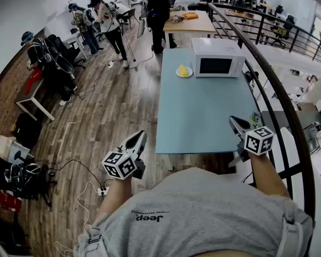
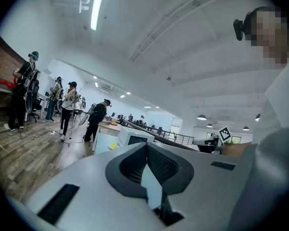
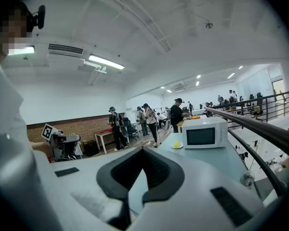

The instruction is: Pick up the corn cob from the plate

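Step in hand, by judgement: approach, pick not started. Both grippers hang at the person's waist, at the near end of the table [image 1: 203,111], nothing held.

Left gripper [image 1: 138,139]: off the table's near-left corner, over the wooden floor [image 1: 96,122], pointing level. Jaws closed tip to tip, nothing between them.

Right gripper [image 1: 235,123]: at the table's near-right edge by the railing [image 1: 281,106], tipped slightly down. Jaws also read as closed at the tips in the right gripper view, empty.

The table surface between grippers and target is bare.

Corn cob [image 1: 182,69]: far end of the table at 12 o'clock, well apart from both grippers. It sits on a small white plate [image 1: 177,74], and the plate lies just beside the microwave [image 1: 216,58], at its 9 o'clock. It looks like a short yellow chunk; kernel detail and exact lie are too small to tell. Probably rounded, so it could roll if nudged off-centre.

The next move calls for walking or reaching up the table, opening one pair of jaws wide, then coming in from the plate's open left or near side. The microwave blocks the 3 o'clock side. Close across the cob's short axis and lift clear of the plate.

Beyond the table: people [image 1: 159,15] standing at other tables, not involved.
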